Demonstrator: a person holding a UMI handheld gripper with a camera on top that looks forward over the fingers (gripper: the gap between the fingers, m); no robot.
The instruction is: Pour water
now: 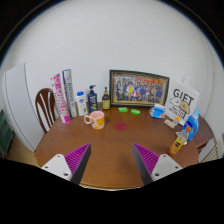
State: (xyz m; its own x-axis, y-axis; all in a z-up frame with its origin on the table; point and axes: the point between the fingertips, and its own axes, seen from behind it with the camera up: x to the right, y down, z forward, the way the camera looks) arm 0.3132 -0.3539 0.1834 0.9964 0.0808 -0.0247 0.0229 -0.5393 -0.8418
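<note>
My gripper hangs above the near part of a round wooden table, its two magenta-padded fingers spread wide with only bare tabletop between them. Far beyond the fingers, toward the back left, stands an orange mug. Behind it are several bottles, a white one and darker ones. A blue cup sits at the back right. Nothing is held.
A framed group photo leans on the wall at the table's back. Boxes, one marked GIFT, and small items crowd the right edge. Upright books or boxes stand at back left. A wooden chair is beside the table's left.
</note>
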